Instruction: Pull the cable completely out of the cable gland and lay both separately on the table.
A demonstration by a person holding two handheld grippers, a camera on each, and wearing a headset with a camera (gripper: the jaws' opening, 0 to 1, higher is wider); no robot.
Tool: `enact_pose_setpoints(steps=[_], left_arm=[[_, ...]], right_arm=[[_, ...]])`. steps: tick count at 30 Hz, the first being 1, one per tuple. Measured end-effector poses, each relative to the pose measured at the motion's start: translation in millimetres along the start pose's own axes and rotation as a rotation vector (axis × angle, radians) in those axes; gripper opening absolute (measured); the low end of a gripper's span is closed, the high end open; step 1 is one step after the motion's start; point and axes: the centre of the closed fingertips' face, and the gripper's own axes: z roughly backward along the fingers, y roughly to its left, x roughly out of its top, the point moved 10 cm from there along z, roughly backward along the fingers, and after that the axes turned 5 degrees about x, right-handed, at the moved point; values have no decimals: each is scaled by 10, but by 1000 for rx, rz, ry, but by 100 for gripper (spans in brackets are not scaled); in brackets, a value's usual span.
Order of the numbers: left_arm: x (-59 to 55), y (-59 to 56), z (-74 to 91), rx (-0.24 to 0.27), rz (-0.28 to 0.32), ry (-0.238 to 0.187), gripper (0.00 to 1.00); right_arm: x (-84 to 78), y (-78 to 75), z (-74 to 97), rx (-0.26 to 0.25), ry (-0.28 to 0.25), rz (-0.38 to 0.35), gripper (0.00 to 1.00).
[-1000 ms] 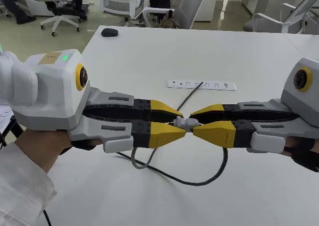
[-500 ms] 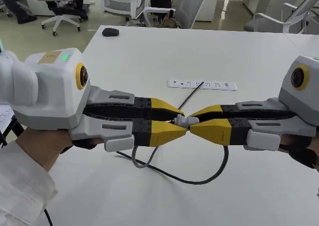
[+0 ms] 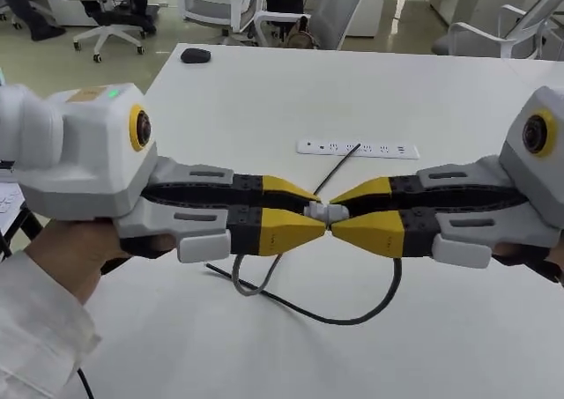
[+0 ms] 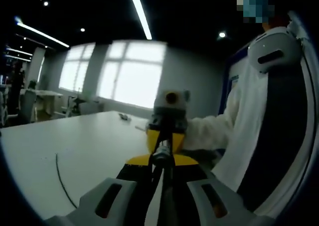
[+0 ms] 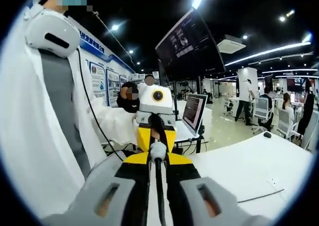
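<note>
The pale grey cable gland (image 3: 325, 212) hangs above the middle of the white table (image 3: 264, 99), its long axis running left to right, one end pointing at each gripper. From the left, the left gripper (image 3: 318, 212) has its yellow jaws clenched on the gland. From the right, the right gripper (image 3: 336, 214) meets it tip to tip, with its jaws pressed together on the dark cable (image 3: 397, 276), which runs back between them. The cable drops below that gripper and sweeps in a loop across the near tabletop toward the left. A grey loop (image 3: 249, 292) hangs under the left gripper; whether it belongs to the same cable cannot be told. The yellow tips cover both ends of the gland, hiding where the cable enters. In the gripper views the gland is only a small, blurred grey knob. Farther off lie a power strip (image 3: 357, 150) and a dark mouse (image 3: 195, 55).
</note>
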Motion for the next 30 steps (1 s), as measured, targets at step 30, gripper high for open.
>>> enact_pose_setpoints(steps=[30], left_arm=[[-84,-24,57,44,-27,-27,15]], right_arm=[[-170,-52,63,-33,27,-57,14]])
